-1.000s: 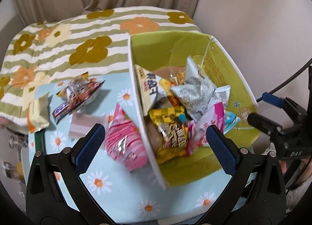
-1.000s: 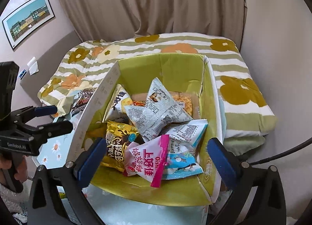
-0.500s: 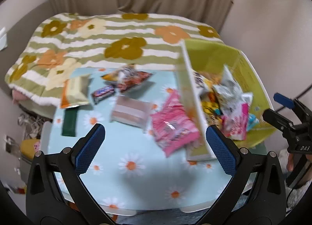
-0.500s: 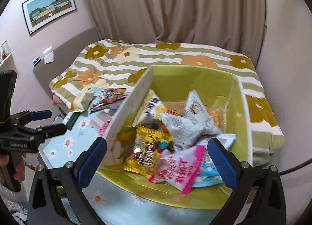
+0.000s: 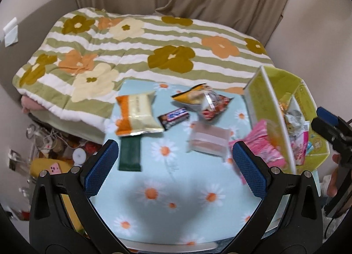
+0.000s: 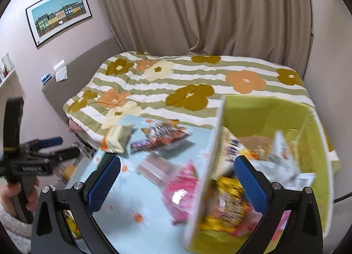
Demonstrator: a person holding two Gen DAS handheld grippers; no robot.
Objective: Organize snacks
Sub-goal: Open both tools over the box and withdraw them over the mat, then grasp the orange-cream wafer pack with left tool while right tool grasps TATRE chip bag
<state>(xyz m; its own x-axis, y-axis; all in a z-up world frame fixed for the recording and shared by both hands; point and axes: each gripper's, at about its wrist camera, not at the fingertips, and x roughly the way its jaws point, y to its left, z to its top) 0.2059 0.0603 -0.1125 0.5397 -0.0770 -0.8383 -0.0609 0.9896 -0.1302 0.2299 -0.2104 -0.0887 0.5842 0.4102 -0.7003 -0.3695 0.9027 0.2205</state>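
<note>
Beyond both grippers' spread, empty fingers [image 5: 101,166], loose snacks [image 5: 136,113] beside box [image 5: 264,104].

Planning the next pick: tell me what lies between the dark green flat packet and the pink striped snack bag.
In the left wrist view, a pale translucent wafer pack lies between the dark green flat packet and the pink striped snack bag, on the daisy-print cloth.

Pink packet [image 5: 261,146] half hidden behind green box [image 5: 272,108] wall, print on chocolate bar [image 5: 173,116] too small to read, snacks in box [image 6: 231,205] smeared by blur in right wrist view, right gripper [image 5: 330,124] cut off at frame edge
</note>
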